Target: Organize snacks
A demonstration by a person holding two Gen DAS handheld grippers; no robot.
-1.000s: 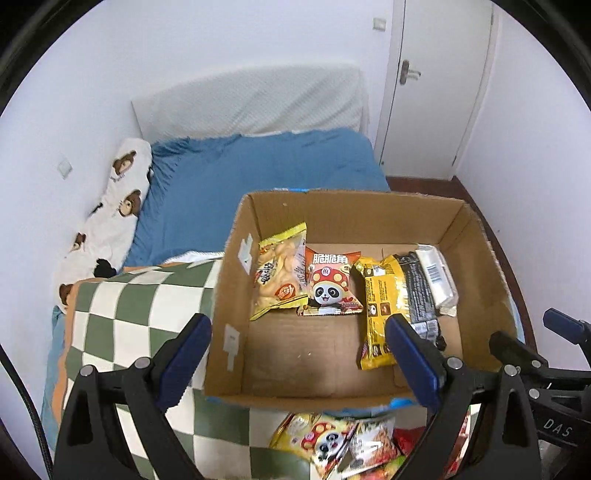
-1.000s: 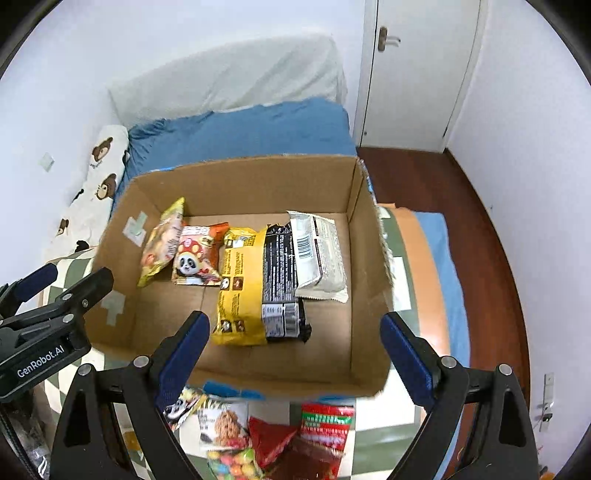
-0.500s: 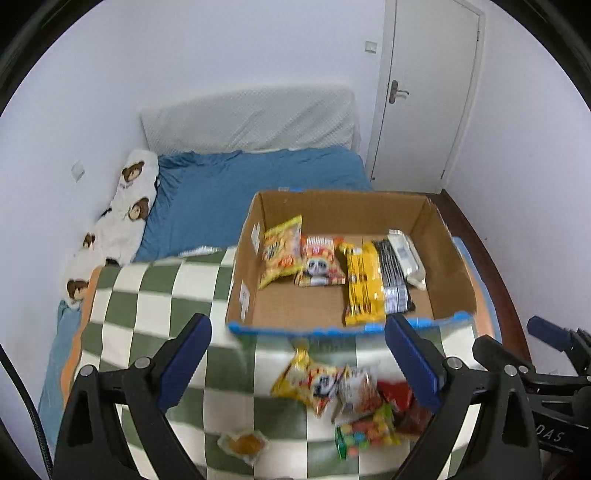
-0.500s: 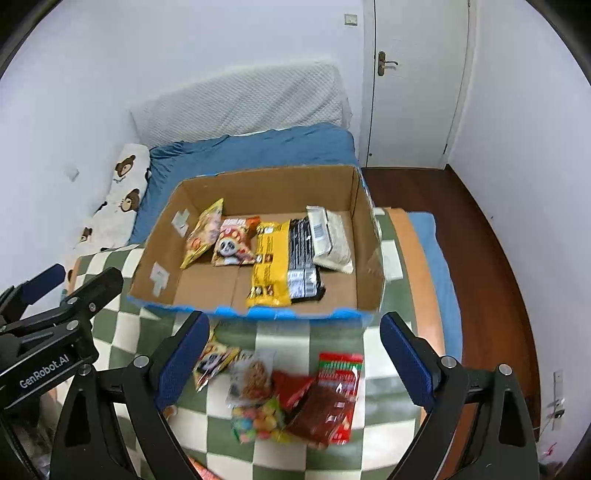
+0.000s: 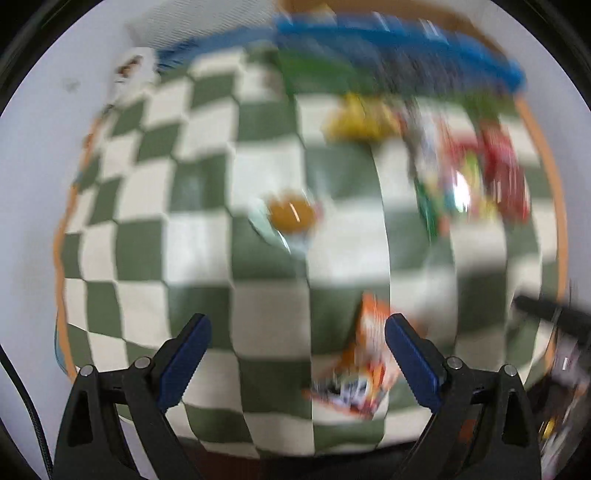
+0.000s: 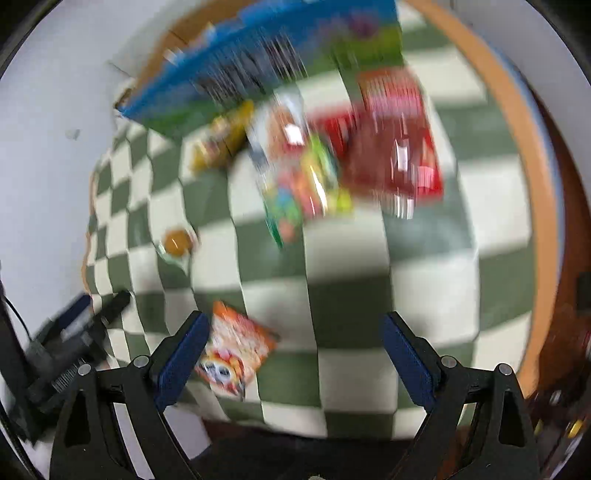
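Note:
Both views are blurred. My left gripper [image 5: 297, 341] is open above the green and white checked blanket [image 5: 192, 258], with an orange snack packet [image 5: 364, 356] just inside its right finger. My right gripper [image 6: 295, 339] is open too, and the same orange packet [image 6: 236, 347] lies by its left finger. A small clear packet with an orange-brown sweet [image 5: 290, 214] [image 6: 178, 242] lies further out. A heap of loose snacks [image 5: 465, 177] [image 6: 332, 162] with red, yellow and multicoloured packets sits near the cardboard box with a blue edge [image 5: 399, 33] [image 6: 221, 62].
The blanket's orange hem [image 6: 517, 122] runs along its right side, with dark wooden floor [image 6: 569, 221] beyond. The other gripper shows at the edge of each view [image 5: 546, 314] [image 6: 74, 332]. White wall lies to the left.
Both grippers have pulled back from the box and dropped toward the blanket, tipping down. The box has slid to the top of both views; the orange packet has come into sight.

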